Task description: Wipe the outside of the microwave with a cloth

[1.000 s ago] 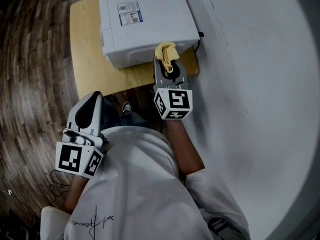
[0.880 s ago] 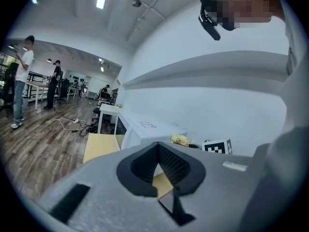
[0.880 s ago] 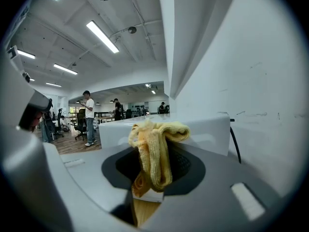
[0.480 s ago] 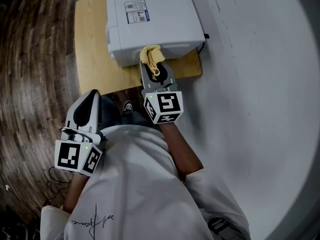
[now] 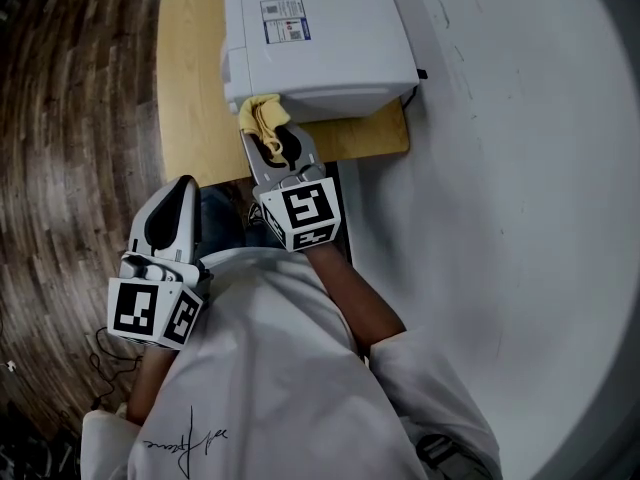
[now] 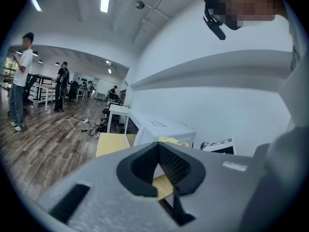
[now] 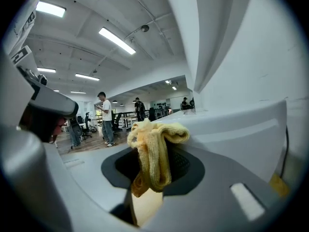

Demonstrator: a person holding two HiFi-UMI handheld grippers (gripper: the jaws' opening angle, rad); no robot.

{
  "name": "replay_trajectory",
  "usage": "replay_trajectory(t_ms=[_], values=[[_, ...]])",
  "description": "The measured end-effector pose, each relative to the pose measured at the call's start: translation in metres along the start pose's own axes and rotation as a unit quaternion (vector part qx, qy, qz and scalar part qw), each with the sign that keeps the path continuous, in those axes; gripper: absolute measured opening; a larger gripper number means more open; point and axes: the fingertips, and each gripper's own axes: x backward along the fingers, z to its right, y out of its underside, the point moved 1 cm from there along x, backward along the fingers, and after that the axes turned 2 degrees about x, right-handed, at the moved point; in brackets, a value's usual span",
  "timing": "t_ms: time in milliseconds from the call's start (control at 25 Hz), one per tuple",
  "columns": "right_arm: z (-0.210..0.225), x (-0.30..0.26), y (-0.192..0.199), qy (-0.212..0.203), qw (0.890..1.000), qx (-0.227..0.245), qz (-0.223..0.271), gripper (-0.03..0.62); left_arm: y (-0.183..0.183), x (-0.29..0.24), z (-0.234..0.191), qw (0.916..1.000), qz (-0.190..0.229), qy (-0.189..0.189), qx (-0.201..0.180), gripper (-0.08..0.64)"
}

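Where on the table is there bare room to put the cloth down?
Bare wood on the table left of the microwave, plus a narrow strip along its near side. Crowded at the near-left corner, where the right hand-held gripper holds the cloth.

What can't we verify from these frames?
- Microwave far end: cut off by the head view's top edge.
- Its label: print too small, head view.
- Cloth contact with the microwave's side: hidden by the cloth itself and right claw, head view.
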Motion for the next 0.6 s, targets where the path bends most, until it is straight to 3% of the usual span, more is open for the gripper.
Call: replay_trajectory(t_ms=[280,600], values=[[-0.032,0.005,-0.001,-0.084,0.996,0.006,-0.007,0.12,0.0,0.003,-0.001,0.9999,0.004,-0.003,0.013,-0.009],[0.0,0.033,0.007,-0.052,0.998,-0.006,-0.019,0.12,0.001,-0.002,0.003,0.9997,0.004,0.008,0.023,-0.009]])
